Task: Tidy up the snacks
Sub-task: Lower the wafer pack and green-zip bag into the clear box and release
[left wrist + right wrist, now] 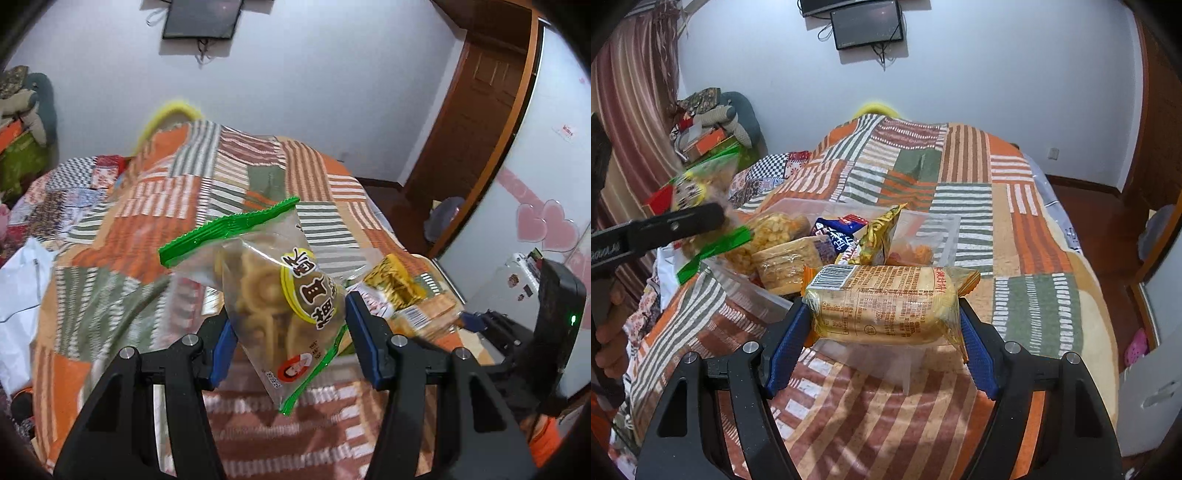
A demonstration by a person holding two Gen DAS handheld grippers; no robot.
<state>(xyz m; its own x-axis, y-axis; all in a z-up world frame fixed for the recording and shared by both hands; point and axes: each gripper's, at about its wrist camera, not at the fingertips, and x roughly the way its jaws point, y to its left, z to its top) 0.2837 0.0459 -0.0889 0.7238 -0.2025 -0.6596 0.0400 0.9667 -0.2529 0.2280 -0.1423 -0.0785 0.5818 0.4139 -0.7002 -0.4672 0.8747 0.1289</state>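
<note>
cookie bag [273, 295]: clear glossy plastic, green edges
cracker pack [886, 306]: shiny crinkled film
fingers [979, 354]: blue ribbed pads on matt black plastic
bed cover [960, 192]: soft woven cloth
bin [938, 225]: translucent plastic

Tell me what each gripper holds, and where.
Left gripper: clear green-edged cookie bag, by its lower half. Right gripper: yellow cracker packet, by both ends.

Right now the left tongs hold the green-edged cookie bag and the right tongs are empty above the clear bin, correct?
Not quite. The right tongs are not empty: the right wrist view shows them shut on a rice cracker pack above the clear bin. The left tongs do hold the green-edged cookie bag.
</note>
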